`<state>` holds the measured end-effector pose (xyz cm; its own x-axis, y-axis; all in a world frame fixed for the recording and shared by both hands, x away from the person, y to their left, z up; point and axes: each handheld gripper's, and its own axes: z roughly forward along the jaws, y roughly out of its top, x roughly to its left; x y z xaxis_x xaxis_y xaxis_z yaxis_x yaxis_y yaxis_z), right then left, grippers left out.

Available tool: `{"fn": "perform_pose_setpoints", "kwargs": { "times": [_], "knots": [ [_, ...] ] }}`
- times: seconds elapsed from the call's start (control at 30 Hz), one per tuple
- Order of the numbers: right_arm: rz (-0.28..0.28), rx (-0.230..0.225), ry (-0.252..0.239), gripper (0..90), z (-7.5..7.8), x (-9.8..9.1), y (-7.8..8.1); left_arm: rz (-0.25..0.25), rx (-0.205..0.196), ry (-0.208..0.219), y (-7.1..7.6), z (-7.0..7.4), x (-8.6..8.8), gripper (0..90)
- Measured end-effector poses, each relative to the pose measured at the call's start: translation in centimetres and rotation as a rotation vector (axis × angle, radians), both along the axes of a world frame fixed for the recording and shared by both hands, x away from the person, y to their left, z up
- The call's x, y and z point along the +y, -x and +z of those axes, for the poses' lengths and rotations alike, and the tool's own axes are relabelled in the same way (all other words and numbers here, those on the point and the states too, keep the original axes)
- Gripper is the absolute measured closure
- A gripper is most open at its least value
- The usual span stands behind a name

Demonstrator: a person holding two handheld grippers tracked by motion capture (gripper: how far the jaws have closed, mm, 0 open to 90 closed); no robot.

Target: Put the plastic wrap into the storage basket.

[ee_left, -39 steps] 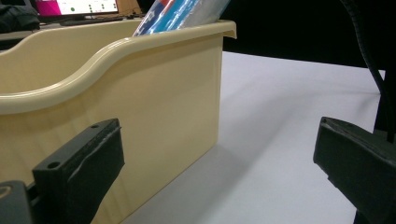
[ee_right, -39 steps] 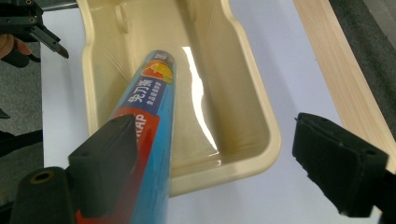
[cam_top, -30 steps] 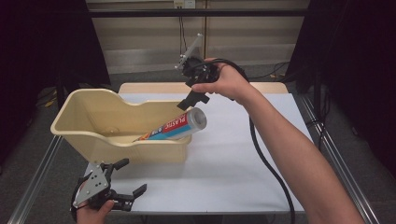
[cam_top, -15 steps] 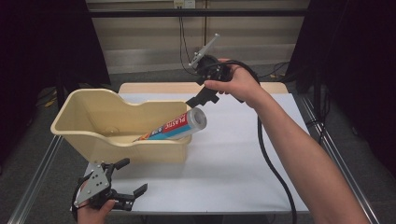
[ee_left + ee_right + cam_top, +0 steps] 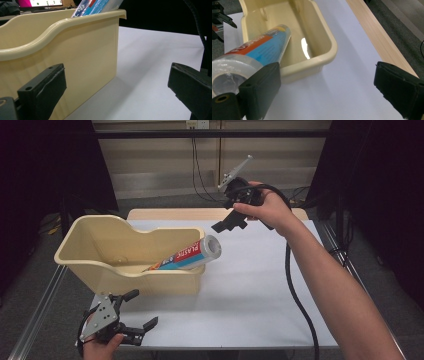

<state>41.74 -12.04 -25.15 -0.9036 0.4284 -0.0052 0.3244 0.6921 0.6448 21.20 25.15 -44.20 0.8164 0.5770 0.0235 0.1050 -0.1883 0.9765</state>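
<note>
**Roll parked in the tub, both grippers empty**

I have my right gripper [image 5: 235, 215] raised above the far part of the white table [image 5: 260, 285], jaws spread wide, nothing between them. Below and ahead of it, the cylindrical roll of plastic wrap with a blue and red label [image 5: 187, 254] leans inside the cream plastic tub [image 5: 100, 270], its clear capped end poking over the rim nearest this gripper. My left gripper [image 5: 131, 316] sits low just beside the tub's near wall, jaws also apart and empty.

I judge the roll light and stiff, with a slick film surface likely to slip. I would take it across the barrel just behind the protruding end, squeezing firmly but not crushing the tube
</note>
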Motion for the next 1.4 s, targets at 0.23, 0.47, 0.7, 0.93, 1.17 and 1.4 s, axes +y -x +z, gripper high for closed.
{"fn": "perform_pose_setpoints", "kwargs": {
  "times": [0.23, 0.47, 0.7, 0.93, 1.17, 1.4],
  "knots": [
    [-0.02, -0.01, -0.018, 7.0, -0.6, -1.8, 0.5, 0.002, -0.002, -0.003, 0.0, 0.0, 0.0, 1.7],
    [-0.038, -0.026, -0.055, 7.0, -1.2, -3.8, 1.5, 0.002, -0.001, -0.007, 0.0, 0.0, 0.0, 1.6],
    [-0.065, -0.034, -0.072, 7.2, -2.0, -5.6, 2.4, -0.004, -0.002, -0.021, -0.1, 0.0, 0.0, 1.7],
    [-0.084, -0.048, -0.09, 7.4, -2.7, -6.9, 3.1, -0.006, 0.001, -0.019, -0.1, 0.0, -0.1, 1.6],
    [-0.118, -0.053, -0.116, 7.4, -3.9, -8.6, 4.1, -0.004, 0.004, -0.006, 0.0, -0.1, -0.3, 1.6],
    [-0.135, -0.074, -0.131, 7.4, -5.0, -9.9, 5.3, -0.001, 0.004, -0.01, -0.1, -0.1, -0.3, 1.7]
  ]
}}
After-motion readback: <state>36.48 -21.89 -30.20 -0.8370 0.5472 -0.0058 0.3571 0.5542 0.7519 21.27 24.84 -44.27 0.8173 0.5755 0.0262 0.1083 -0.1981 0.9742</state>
